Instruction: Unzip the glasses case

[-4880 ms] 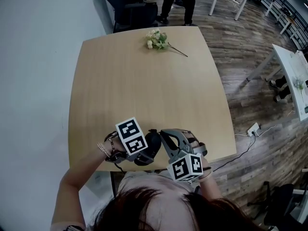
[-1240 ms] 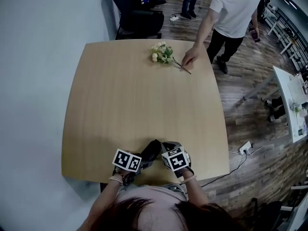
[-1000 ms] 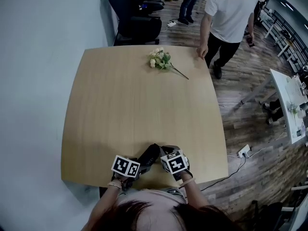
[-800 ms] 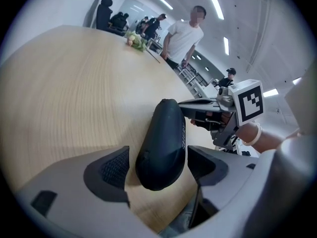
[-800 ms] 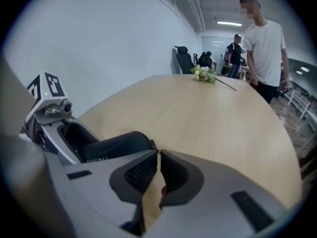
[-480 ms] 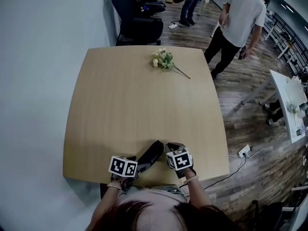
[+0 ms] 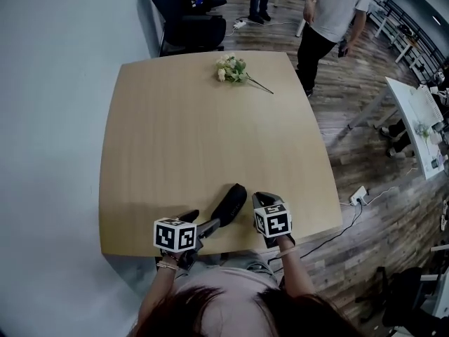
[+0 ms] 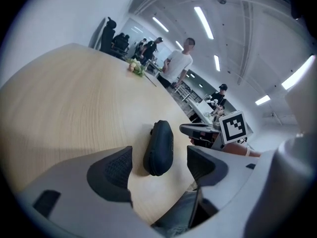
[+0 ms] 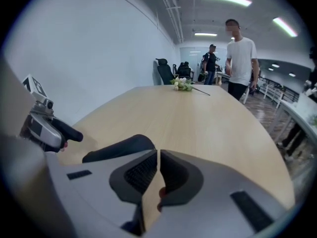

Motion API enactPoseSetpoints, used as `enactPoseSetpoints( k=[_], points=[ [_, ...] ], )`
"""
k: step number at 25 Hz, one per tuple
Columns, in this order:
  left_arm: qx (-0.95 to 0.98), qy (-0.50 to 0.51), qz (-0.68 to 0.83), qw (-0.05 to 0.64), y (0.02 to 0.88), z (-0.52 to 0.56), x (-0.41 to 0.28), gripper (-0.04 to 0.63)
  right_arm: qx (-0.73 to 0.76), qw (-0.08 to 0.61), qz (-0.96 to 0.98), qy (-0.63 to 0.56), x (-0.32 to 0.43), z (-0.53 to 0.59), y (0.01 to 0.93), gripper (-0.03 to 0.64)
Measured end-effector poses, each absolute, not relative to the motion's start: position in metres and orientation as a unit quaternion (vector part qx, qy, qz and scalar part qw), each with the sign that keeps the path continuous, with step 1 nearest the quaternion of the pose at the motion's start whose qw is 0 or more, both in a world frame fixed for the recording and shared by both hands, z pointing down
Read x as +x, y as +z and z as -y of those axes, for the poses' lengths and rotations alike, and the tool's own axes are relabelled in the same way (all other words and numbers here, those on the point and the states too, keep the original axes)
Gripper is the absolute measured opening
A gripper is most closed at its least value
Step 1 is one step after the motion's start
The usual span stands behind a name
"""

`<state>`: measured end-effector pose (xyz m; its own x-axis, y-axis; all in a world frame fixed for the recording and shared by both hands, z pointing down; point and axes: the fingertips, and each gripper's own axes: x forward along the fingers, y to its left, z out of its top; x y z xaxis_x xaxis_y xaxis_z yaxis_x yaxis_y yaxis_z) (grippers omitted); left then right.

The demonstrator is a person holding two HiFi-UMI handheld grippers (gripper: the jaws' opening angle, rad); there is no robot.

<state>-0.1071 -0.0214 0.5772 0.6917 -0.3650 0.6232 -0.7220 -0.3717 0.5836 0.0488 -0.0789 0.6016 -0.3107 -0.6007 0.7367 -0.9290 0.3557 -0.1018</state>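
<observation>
Glasses case (image 7: 229, 200), dark and oblong, lies flat on the surface (image 7: 175, 132) close to its near edge, angled with one end toward the far right corner and the other toward the person. It looks zipped shut as far as the left gripper view shows.

The left gripper (image 7: 199, 221) is held low at the near edge with its fingers spread wide apart. In the left gripper view the near end of the case (image 8: 158, 148) sits in the gap between them, and neither of the fingers (image 8: 113, 171) presses on it. The right gripper (image 7: 262, 199) is just beside the case on its right. In the right gripper view its fingers (image 9: 143, 175) are drawn together with only a thin slit of wood showing between them and nothing caught there, while the case (image 9: 118, 148) shows as a dark hump just to their left.

A small bunch of pale flowers (image 7: 230, 69) lies near the far edge, well apart from the case. Beyond the far right corner a person in a white shirt (image 7: 335, 2) stands on the wooden floor.
</observation>
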Motion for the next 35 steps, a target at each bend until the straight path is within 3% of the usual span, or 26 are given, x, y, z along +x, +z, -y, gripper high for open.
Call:
enactPoseSetpoints(
  k=[4,10,15,25,35],
  points=[
    [0.825,0.183,0.325,0.424,0.555,0.016,-0.119,0.327,0.526,0.287,0.755,0.265,0.041,0.064,0.588,0.018],
    [0.851,0.148,0.336,0.375,0.523,0.011,-0.140,0.175,0.564,0.244,0.745,0.259,0.028,0.043,0.561,0.018],
    [0.861,0.104,0.359,0.345,0.499,0.010,-0.154,0.005,0.578,0.211,0.750,0.243,0.020,0.028,0.536,0.017],
    [0.858,0.005,0.363,0.365,0.462,0.001,-0.147,0.000,0.575,0.125,0.785,0.193,0.011,0.014,0.468,0.015],
    [0.867,-0.047,0.352,0.349,0.422,-0.046,-0.085,0.000,0.548,0.115,0.812,0.163,0.049,-0.026,0.437,0.015]
  ],
)
